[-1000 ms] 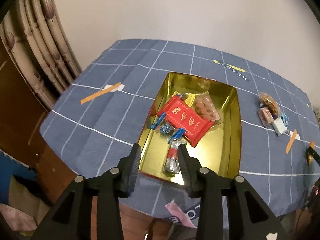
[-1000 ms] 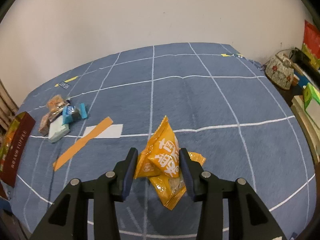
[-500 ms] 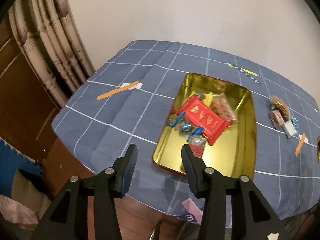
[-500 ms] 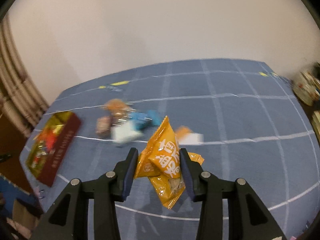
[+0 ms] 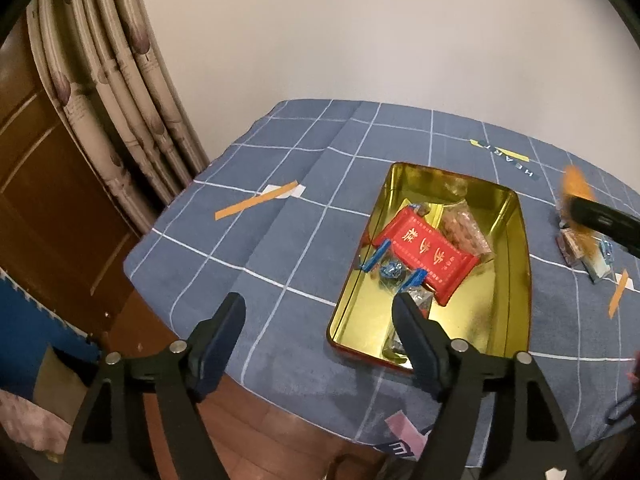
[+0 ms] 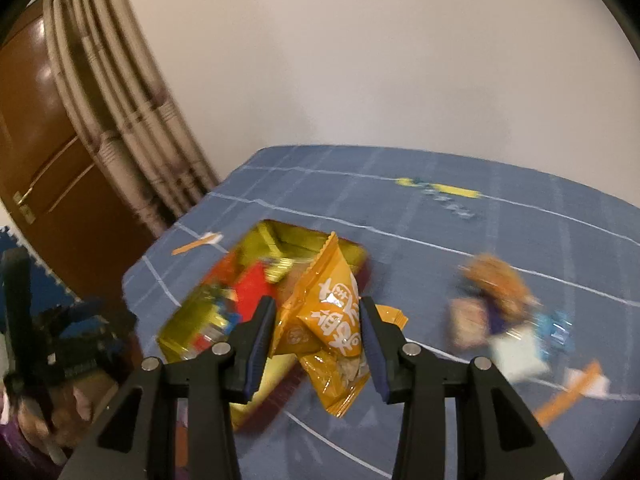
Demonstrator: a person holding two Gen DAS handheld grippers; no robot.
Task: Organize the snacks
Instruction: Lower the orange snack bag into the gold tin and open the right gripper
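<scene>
Snacks sit partly sorted: a gold tin (image 5: 516, 280) on the blue-checked counter (image 5: 280, 248) holds a red packet (image 5: 426, 254), a clear bag of pinkish sweets (image 5: 466, 230) and blue-wrapped candies (image 5: 390, 270). Left claw (image 5: 318, 320) hangs over the tin's near left corner, its jaws just widened, spread and empty. Right claw (image 6: 318, 326) pinches an orange snack bag (image 6: 326, 320) above the counter at the tin's right edge; a small heap of loose snacks (image 6: 500, 316) lies further right.

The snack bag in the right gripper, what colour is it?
Orange snack bag, clearest in the right wrist view.

Gold tin (image 5: 520, 248), blue white-gridded tablecloth (image 5: 280, 248)
</scene>
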